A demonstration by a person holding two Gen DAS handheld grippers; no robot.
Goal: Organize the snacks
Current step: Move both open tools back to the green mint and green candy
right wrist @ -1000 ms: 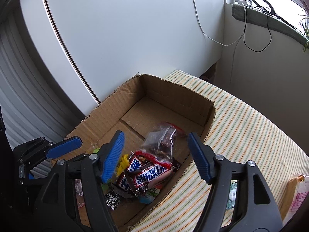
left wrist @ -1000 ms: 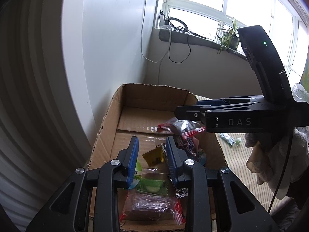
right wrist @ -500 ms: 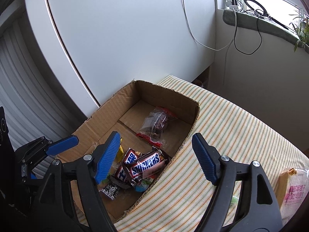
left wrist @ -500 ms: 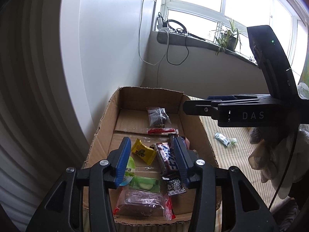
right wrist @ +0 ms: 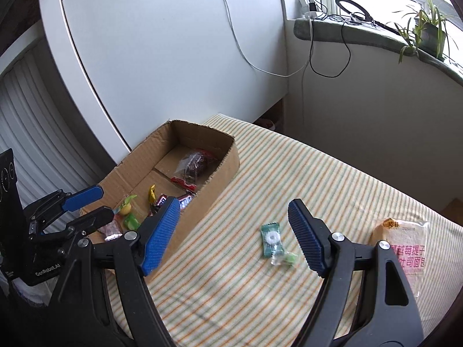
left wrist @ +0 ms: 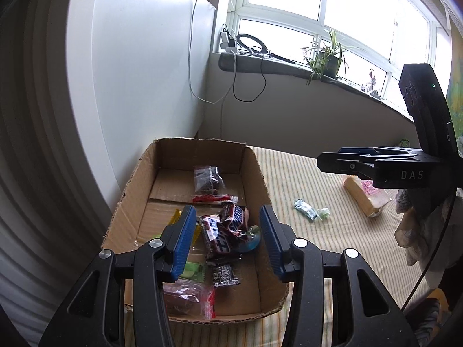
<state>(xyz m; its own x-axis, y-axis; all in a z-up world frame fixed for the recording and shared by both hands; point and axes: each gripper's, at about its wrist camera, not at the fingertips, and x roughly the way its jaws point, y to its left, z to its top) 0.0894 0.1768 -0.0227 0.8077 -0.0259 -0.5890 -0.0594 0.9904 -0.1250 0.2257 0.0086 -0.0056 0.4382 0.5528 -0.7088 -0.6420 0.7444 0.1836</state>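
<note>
Both grippers are now lifted back from the cardboard box [left wrist: 257, 173], where the snack bars [left wrist: 222, 228] lie released. The left gripper [left wrist: 225, 240] and right gripper [right wrist: 234, 234] are spread and empty; 2 items remain on the striped cloth [right wrist: 318, 179]: green candy [right wrist: 270, 238] and bread pack [right wrist: 405, 248].

Brown cardboard box [right wrist: 220, 170] at 10 o'clock; tablecloth [right wrist: 332, 190] striped cream, orange and green; green sweet wrapper [right wrist: 270, 238] at centre; pale bread bag [right wrist: 405, 248] with pink print at 3 o'clock; blue gripper pads [right wrist: 162, 232].

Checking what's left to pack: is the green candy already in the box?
No, the green candy lies on the striped cloth outside the box.
</note>
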